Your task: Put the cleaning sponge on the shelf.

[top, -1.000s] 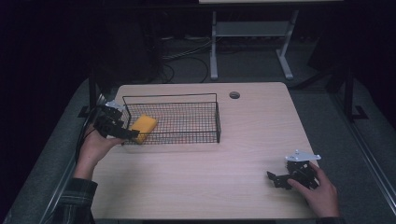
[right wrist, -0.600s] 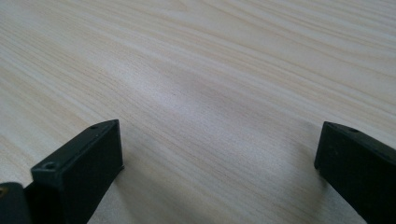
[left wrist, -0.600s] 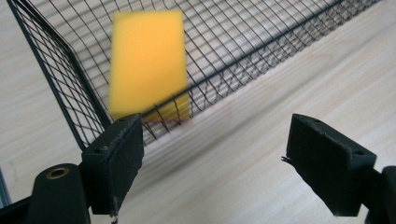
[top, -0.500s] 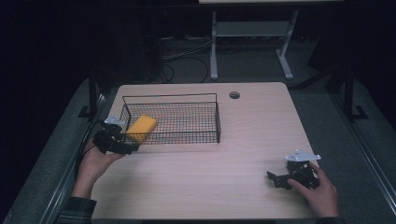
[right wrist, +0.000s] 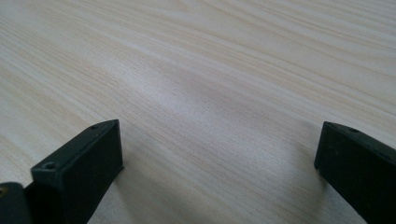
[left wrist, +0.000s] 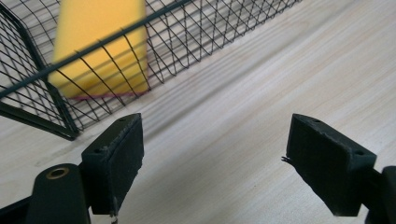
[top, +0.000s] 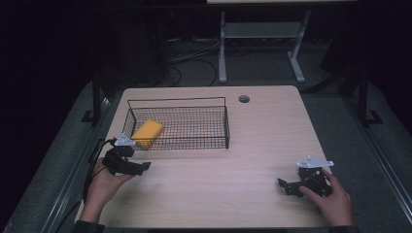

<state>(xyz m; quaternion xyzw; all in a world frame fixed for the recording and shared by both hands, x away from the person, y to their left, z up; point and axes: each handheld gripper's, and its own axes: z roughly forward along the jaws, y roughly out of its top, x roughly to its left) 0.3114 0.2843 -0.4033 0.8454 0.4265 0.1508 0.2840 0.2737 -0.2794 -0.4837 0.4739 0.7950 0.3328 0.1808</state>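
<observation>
Sponge (top: 147,132) — yellow, inside wire basket (top: 214,99), left gripper (left wrist: 215,163) jaws released just outside, right gripper (right wrist: 219,168) jaws released over table (top: 252,160).

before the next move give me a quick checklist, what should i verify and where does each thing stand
1. Yellow rectangular sponge inside the black wire mesh basket, at its left end: ok.
2. Left gripper empty, jaws wide apart in the left gripper view: ok.
3. Left gripper outside the basket, just in front of its left corner, over bare wood: ok.
4. Right gripper empty, jaws apart over bare wood in the right gripper view: ok.
5. Light wooden table free of obstacles between the two grippers: ok.
6. Whether the sponge lies flat or leans on the basket wall: cannot tell.
</observation>
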